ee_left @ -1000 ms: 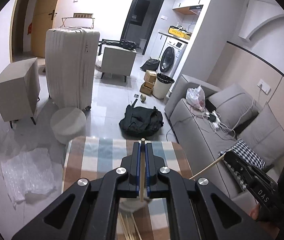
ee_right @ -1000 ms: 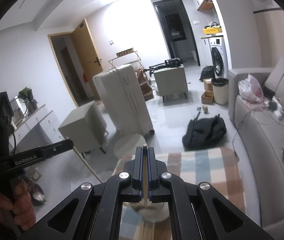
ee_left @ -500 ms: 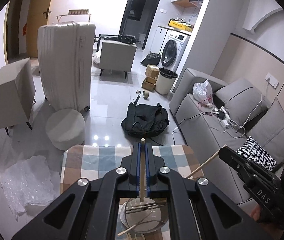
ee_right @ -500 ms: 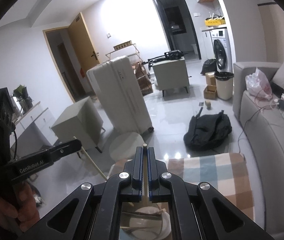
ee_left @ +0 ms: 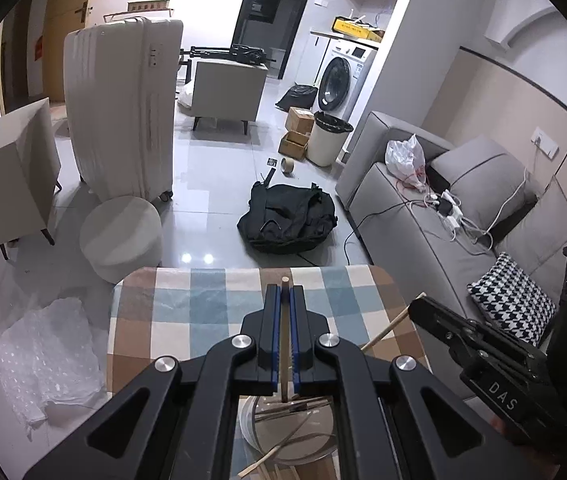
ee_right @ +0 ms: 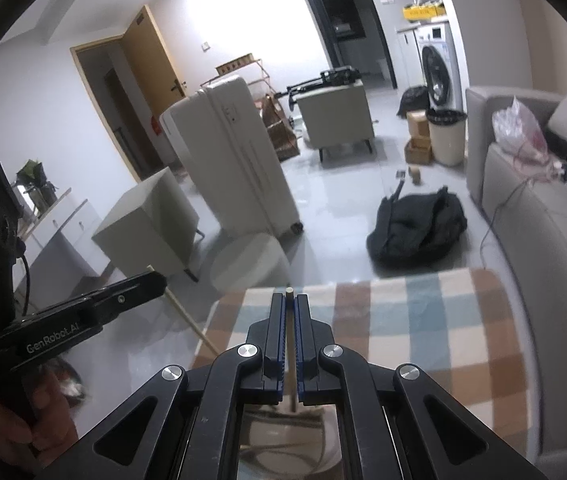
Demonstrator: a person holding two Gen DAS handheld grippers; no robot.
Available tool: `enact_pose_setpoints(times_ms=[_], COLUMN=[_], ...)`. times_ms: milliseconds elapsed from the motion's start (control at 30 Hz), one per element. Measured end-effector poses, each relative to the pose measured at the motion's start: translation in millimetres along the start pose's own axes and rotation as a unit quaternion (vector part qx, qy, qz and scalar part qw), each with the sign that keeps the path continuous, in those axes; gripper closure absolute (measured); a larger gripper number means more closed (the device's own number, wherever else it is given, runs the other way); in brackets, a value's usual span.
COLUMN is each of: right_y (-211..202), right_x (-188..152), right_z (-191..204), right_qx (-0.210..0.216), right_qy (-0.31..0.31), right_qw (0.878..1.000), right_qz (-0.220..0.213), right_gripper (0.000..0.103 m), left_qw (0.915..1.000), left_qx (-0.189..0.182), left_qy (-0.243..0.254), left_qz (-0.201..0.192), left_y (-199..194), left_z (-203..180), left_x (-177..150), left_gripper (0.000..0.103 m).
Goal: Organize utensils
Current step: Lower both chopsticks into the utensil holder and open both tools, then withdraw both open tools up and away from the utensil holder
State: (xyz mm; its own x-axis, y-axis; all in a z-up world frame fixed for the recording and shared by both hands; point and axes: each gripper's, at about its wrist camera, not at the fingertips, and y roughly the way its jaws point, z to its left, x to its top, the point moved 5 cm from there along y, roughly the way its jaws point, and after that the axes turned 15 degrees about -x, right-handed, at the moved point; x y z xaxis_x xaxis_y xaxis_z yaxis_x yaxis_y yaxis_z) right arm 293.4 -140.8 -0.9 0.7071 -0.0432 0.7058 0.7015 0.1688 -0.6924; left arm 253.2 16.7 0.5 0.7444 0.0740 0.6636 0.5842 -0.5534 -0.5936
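Observation:
My left gripper (ee_left: 284, 294) is shut on a wooden chopstick (ee_left: 284, 281), which stands upright between the blue pads. Its lower end hangs just above a round white-rimmed holder (ee_left: 246, 426) with several chopsticks lying in it. My right gripper (ee_right: 290, 300) is shut on a second chopstick (ee_right: 290, 291) over the same holder (ee_right: 325, 446). The left wrist view shows the right gripper (ee_left: 417, 306) at the right, its chopstick (ee_left: 389, 327) slanting down. In the right wrist view, the left gripper (ee_right: 159, 280) is at the left, a hand on its handle.
The holder sits on a small table with a checked cloth (ee_left: 187, 312). Beyond the table's far edge stand a round stool (ee_left: 121, 236), a white suitcase (ee_left: 123, 112) and a black bag (ee_left: 287, 216). A grey sofa (ee_left: 423, 232) runs along the right, and bubble wrap (ee_left: 43, 356) lies on the floor at the left.
Both grippers have sunk and tipped further down over the table, each still holding its chopstick. The holder has come into view beneath them.

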Motion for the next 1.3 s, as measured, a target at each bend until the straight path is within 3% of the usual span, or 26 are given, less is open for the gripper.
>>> enact_pose_setpoints(times_ms=[167,300,433,467,533,700,833,1300], right_y=[-4.4,-15.5,-31.4,-36.1,-45.5,-73.5,-95.9,-160.8], right_x=[-7.0,-11.4,-15.1,-16.2,-18.0,-22.6,-27.6,-56.3], right_z=[-3.9,-12.6,-26.7,-29.3,-32.5,-33.5,-31.4,-17.6], right_qx=[0.008,-0.005,-0.014,-0.015,-0.018,-0.014,-0.01,0.001], right_qy=[0.008,0.017,0.032,0.036,0.042,0.047,0.047,0.02], right_qw=[1.0,1.0,0.999,0.999,0.999,0.999,0.998,0.996], right_qz=[0.008,0.003,0.0,-0.001,-0.006,-0.021,-0.034,-0.082], right_gripper=[0.095,0.074,0.071,0.07,0.058,0.056,0.049,0.029], left_qw=[0.9994,0.9997,0.9995,0.9994,0.9992,0.9984,0.9979,0.9964], left_qx=[-0.019,0.001,0.031,0.034,0.04,0.056,0.063,0.072], left_qy=[-0.017,-0.012,-0.009,-0.008,-0.005,0.003,0.007,0.014], left_qz=[0.025,0.02,0.005,0.003,-0.003,-0.006,-0.018,-0.042], left_y=[0.1,-10.0,-28.3,-32.8,-40.4,-54.7,-67.8,-88.2], left_z=[-1.0,-5.1,-8.4,-9.8,-12.9,-23.3,-34.3,-54.0], left_x=[-2.0,-3.5,-7.1,-9.2,-13.0,-22.7,-27.1,-55.7], left_gripper=[0.101,0.082,0.064,0.064,0.063,0.05,0.042,0.03])
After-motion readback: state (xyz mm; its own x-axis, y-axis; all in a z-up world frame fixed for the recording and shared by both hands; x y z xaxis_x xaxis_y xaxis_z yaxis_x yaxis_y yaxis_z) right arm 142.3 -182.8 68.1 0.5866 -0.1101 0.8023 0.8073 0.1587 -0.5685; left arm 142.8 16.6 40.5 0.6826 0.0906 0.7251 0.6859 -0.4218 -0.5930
